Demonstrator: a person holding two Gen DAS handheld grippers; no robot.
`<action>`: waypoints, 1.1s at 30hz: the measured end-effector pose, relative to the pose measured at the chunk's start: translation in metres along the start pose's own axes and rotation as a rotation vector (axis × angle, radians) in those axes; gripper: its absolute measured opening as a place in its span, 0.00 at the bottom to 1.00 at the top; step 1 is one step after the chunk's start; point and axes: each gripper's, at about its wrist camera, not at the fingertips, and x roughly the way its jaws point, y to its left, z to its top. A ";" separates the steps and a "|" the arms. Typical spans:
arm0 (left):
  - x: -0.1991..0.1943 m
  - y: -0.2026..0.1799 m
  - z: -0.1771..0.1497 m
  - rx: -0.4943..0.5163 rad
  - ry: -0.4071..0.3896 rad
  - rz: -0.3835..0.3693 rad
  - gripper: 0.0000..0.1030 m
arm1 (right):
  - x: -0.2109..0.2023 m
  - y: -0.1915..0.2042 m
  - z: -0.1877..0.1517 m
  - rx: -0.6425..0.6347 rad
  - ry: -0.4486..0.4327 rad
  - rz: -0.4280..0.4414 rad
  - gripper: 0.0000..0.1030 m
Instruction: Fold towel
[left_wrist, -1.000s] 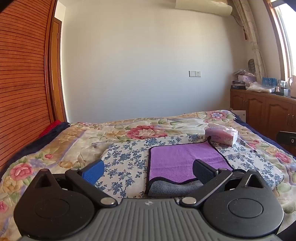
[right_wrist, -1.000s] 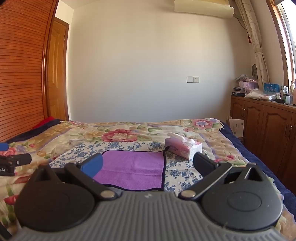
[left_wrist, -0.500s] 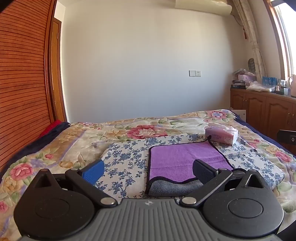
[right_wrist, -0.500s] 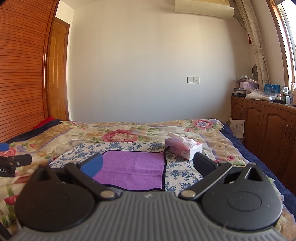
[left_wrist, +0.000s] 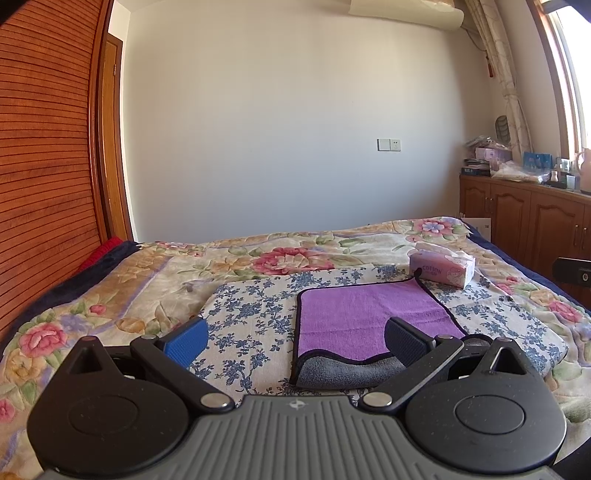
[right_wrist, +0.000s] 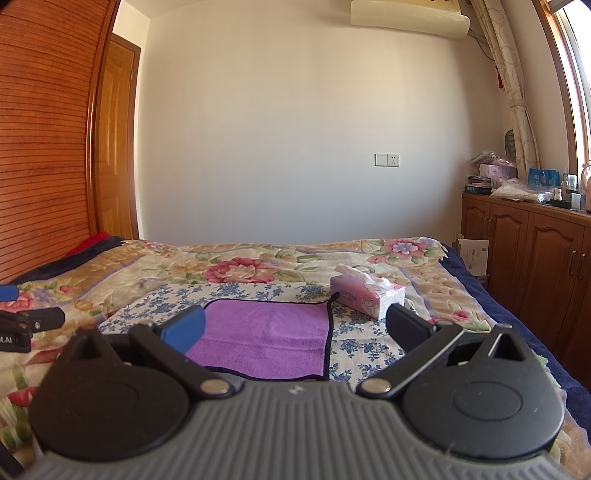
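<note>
- Left wrist view is showing the purple microfibre towel with grey underside and dark trim (left_wrist: 369, 314) lying flat in the lower centre of the frame, on a blue-flowered white cloth (left_wrist: 255, 317) spread over the floral bedspread (left_wrist: 122, 288).
- Its near edge is curling up, showing the grey side, and the upper purple layer is stopping short of that edge, so 1 fold looks already made; that is a judgement, not certain.
- A pink tissue box (left_wrist: 441, 266) is sitting just beyond the towel's far right corner, beside its hanging loop.
- Left gripper (left_wrist: 295, 336) is hovering above the near edge with its jaws wide apart, gripping nothing; the blue pad is sitting over the cloth, the black pad over the towel's near right part.
- Right gripper (right_wrist: 295, 325) is likewise standing with jaws spread and empty, the towel (right_wrist: 266, 332) lying at lower centre of its frame and the tissue box (right_wrist: 365, 295) to the right.
- Step in hand appears to be the approach before the next fold.
- Next move is calling for both grippers to drop to 2 corners of one edge, pinch all layers, and carry them across without dragging the cloth or nudging the box.
</note>
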 end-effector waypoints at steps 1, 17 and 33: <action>0.000 0.000 0.000 0.000 0.000 0.000 1.00 | 0.000 0.000 0.000 0.000 0.000 0.000 1.00; 0.002 -0.001 -0.001 0.012 0.000 -0.001 1.00 | -0.001 0.001 0.001 -0.003 0.000 -0.001 1.00; 0.001 -0.002 -0.002 0.012 0.001 -0.001 1.00 | -0.001 0.002 0.000 -0.004 0.000 -0.001 1.00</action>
